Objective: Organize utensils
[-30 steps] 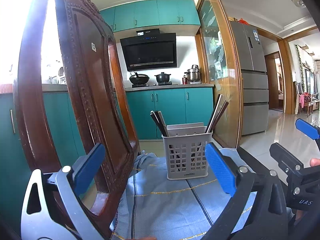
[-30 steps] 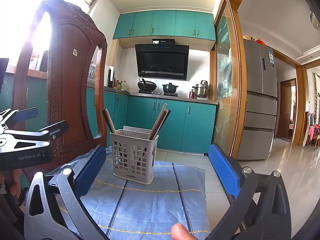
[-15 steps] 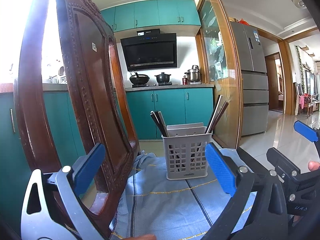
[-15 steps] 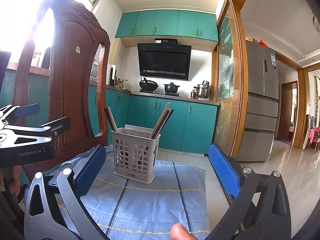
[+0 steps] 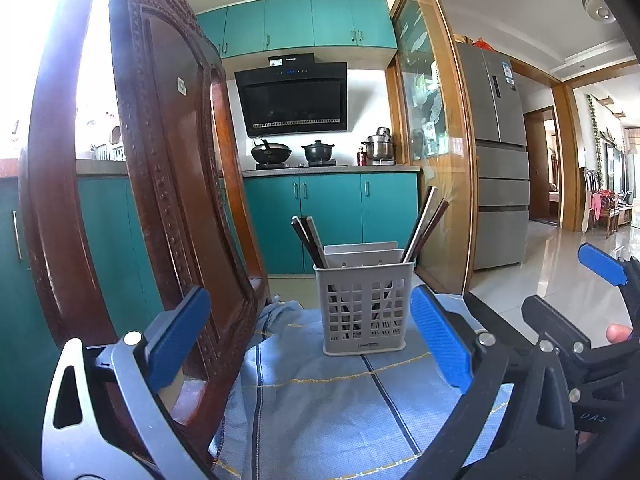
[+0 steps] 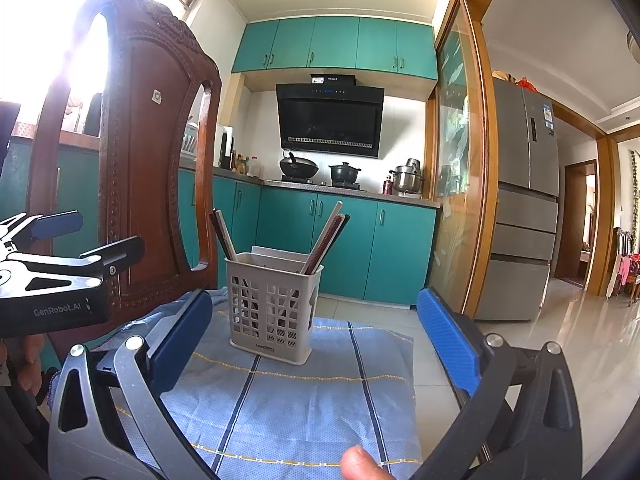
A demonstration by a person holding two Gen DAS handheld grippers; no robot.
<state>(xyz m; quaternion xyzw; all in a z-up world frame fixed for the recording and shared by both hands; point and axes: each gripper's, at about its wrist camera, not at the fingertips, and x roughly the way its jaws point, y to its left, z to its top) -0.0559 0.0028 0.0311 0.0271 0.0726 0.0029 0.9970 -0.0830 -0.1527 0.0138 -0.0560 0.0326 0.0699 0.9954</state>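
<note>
A grey perforated utensil basket (image 5: 366, 308) stands upright on a blue cloth (image 5: 320, 400); it also shows in the right wrist view (image 6: 272, 308). Dark chopsticks (image 5: 308, 242) lean out of its left side and another pair (image 5: 424, 224) out of its right side. My left gripper (image 5: 308, 340) is open and empty, short of the basket. My right gripper (image 6: 312, 340) is open and empty, also short of the basket. The right gripper shows at the right edge of the left wrist view (image 5: 576, 300).
A carved wooden chair back (image 5: 132, 184) stands close on the left, next to my left gripper. A glass-panelled door frame (image 5: 440, 160) rises behind the basket on the right. Teal kitchen cabinets (image 5: 332, 220) and a fridge (image 5: 500, 160) are far behind.
Both grippers have stayed open and nearly still. The right gripper has drifted slightly, so the basket sits a little further right in its view.
</note>
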